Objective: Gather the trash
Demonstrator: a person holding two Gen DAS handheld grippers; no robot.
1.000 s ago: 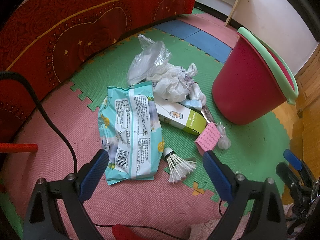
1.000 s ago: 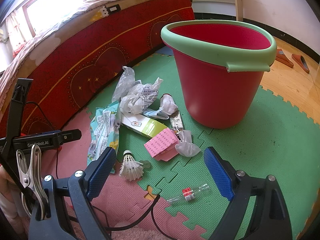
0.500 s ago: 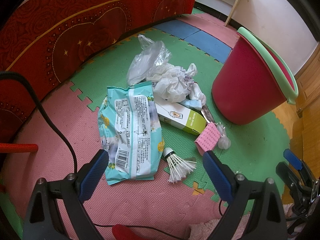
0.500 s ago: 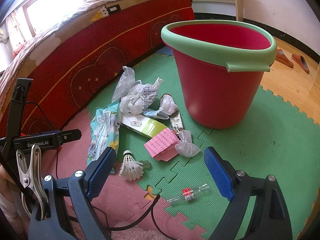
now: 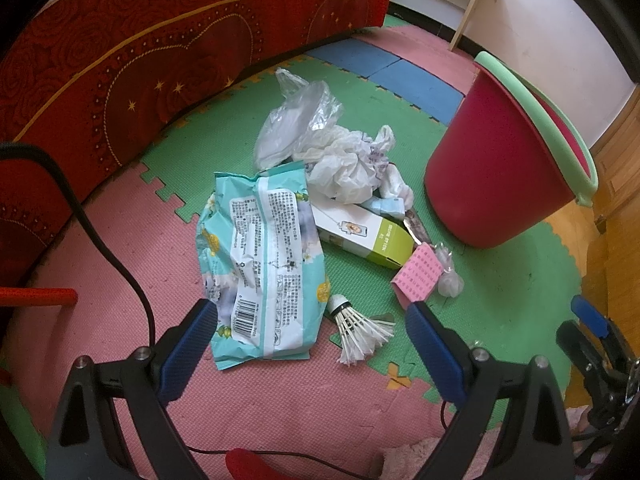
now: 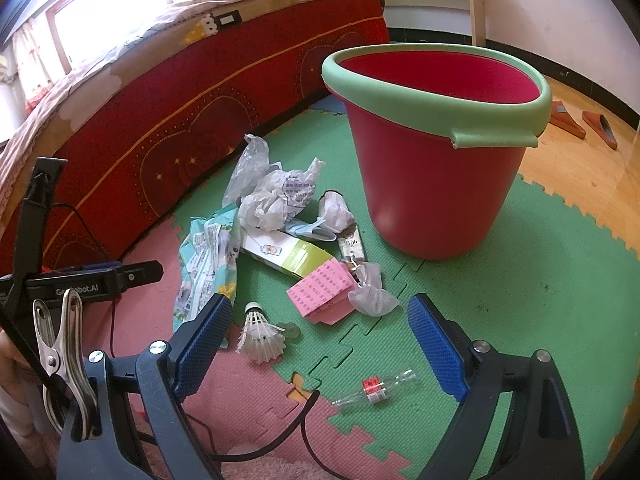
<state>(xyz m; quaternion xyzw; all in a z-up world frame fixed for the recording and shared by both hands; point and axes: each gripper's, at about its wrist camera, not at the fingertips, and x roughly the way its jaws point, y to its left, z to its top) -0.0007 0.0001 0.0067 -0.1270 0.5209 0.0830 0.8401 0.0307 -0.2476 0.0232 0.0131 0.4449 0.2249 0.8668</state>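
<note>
A red bucket with a green rim (image 5: 504, 176) (image 6: 436, 184) stands upright on the foam mat. Beside it lies a heap of trash: a teal wipes packet (image 5: 264, 264) (image 6: 204, 264), crumpled white plastic bags (image 5: 344, 168) (image 6: 276, 196), a white and green box (image 5: 364, 232) (image 6: 292, 256), a pink card (image 5: 418, 274) (image 6: 324, 292), a shuttlecock (image 5: 356, 332) (image 6: 260, 332) and a small clear vial (image 6: 376, 390). My left gripper (image 5: 312, 324) is open, hovering over the packet's near end. My right gripper (image 6: 320, 316) is open above the shuttlecock and pink card.
A red bed frame (image 5: 120, 60) (image 6: 180, 112) runs along the left and back. Black cables (image 5: 100, 240) (image 6: 280, 432) trail over the pink mat. Wooden floor (image 6: 580, 160) with slippers (image 6: 600, 128) lies right of the mat. A shelf leg (image 5: 468, 12) stands at the back.
</note>
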